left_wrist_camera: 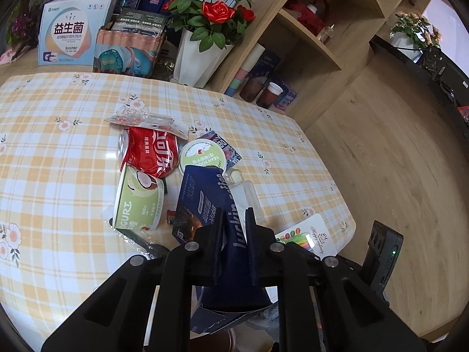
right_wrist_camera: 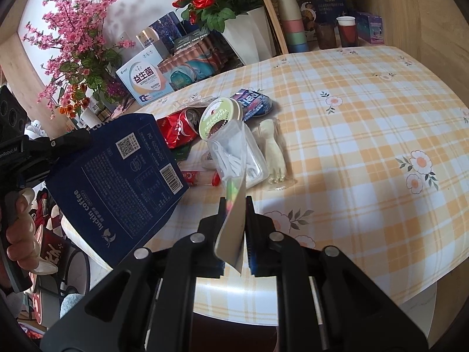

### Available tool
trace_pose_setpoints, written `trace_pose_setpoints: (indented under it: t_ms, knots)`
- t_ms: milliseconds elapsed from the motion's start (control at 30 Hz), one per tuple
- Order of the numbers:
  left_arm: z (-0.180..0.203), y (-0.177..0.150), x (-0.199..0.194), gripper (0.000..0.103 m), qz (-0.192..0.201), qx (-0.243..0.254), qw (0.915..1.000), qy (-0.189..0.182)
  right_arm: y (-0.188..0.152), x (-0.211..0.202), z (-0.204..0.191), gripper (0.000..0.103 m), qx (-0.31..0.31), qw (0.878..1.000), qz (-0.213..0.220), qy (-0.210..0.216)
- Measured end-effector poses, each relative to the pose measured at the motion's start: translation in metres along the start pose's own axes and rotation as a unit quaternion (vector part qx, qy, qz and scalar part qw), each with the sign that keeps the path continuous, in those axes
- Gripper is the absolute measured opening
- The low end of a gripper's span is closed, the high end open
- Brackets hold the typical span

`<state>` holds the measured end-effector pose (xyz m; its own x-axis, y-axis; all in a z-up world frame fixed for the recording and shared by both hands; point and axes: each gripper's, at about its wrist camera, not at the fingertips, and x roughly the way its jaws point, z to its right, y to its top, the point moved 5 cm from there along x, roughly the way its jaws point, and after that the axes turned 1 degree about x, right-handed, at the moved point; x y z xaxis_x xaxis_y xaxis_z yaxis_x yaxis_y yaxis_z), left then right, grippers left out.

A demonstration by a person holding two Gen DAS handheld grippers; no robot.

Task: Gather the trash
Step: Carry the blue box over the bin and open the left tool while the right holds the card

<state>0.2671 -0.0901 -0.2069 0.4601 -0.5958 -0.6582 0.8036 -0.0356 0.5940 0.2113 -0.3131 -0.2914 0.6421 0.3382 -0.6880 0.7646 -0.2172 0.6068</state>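
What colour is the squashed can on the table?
The can is red with white writing, seen best from the left wrist camera.

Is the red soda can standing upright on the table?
No, the red soda can lies crushed on its side on the checked tablecloth.

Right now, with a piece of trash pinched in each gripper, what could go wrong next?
The left gripper pinches the navy coffee box near one edge, so the flattened box could swing or slip out. The right gripper holds a thin card edge-on; it might slide free. The crushed red can lies on its side and could roll if bumped.
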Motion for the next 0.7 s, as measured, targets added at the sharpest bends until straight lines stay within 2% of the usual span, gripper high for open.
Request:
trace_pose_setpoints:
  t_ms: [400, 700]
  knots:
    - [-0.006, -0.011, -0.005, 0.013, -0.002, 0.004, 0.9999, 0.013, -0.002, -0.004, -0.002, 0.015, -0.001, 1.0, 0.0, 0.001]
    - [0.014, -0.022, -0.043, 0.013, 0.017, 0.017, 0.9997, -0.002, -0.002, -0.023, -0.011, 0.015, -0.007, 1.0, 0.013, 0.008]
